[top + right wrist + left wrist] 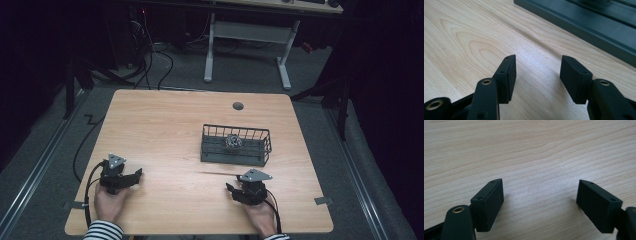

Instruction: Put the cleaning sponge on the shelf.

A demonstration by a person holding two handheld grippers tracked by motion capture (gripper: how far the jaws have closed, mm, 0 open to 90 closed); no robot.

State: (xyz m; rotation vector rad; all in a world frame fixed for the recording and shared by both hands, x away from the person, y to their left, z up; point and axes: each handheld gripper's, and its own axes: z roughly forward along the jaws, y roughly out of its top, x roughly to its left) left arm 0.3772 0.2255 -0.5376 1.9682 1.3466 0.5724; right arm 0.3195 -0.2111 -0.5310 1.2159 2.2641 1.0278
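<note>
Right gripper (231, 188), jaws spread and empty, near dark wire basket (236, 156) (holding a crumpled silvery ball (233, 141)): reaching low risks snagging the rim; left gripper (138, 173) likewise spread.

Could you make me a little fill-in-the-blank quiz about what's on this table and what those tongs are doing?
1. The crumpled silvery ball lies inside the dark wire ____.
2. The basket stands nearer the ____ tongs than the other pair.
3. The left tongs have their jaws ____, with nothing between them.
4. The right tongs hang over bare ____ tabletop.

Missing words: basket; right; open; wooden
</note>
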